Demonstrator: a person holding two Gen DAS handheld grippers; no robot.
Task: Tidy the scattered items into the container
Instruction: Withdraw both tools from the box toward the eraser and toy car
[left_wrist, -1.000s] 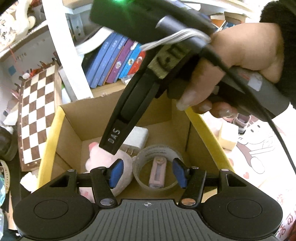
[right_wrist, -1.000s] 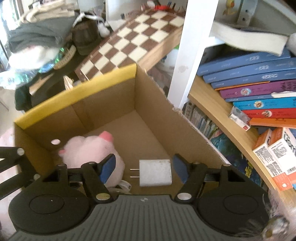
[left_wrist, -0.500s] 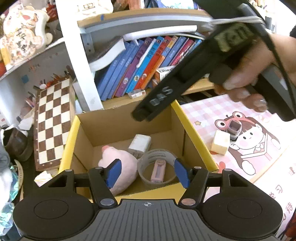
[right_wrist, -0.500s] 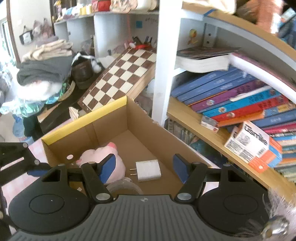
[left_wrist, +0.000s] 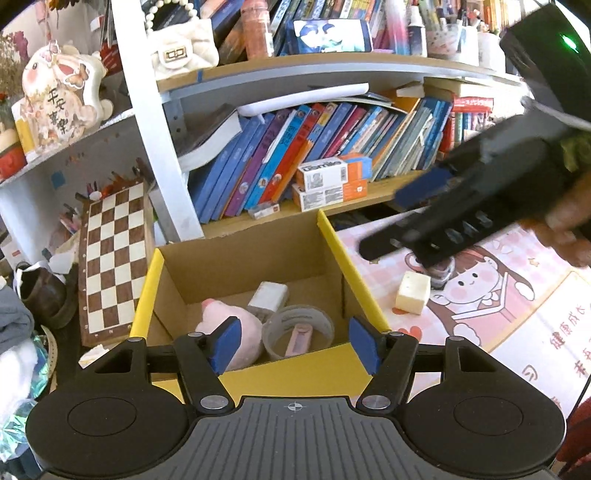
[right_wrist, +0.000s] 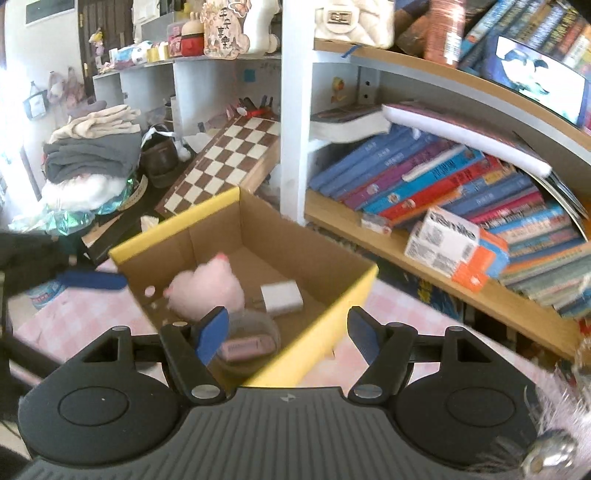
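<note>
Left gripper (left_wrist: 295, 345) wide, empty, lower centre. Right gripper (right_wrist: 284, 338) wide, empty. Beyond: yellow-rimmed cardboard box (left_wrist: 334, 238) mid-frame, holding pink plush toy (left_wrist: 236, 332), clear tape roll (left_wrist: 301, 330), white charger block (left_wrist: 269, 295). Cream foam cube (left_wrist: 413, 292) on pink cartoon mat (left_wrist: 480, 295), right of box.

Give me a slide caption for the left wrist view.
Open left gripper above cardboard box holding pink plush, charger and tape roll.

Left gripper (left_wrist: 293, 349) and right gripper (right_wrist: 284, 338) both hover, jaws spread, empty.
</note>
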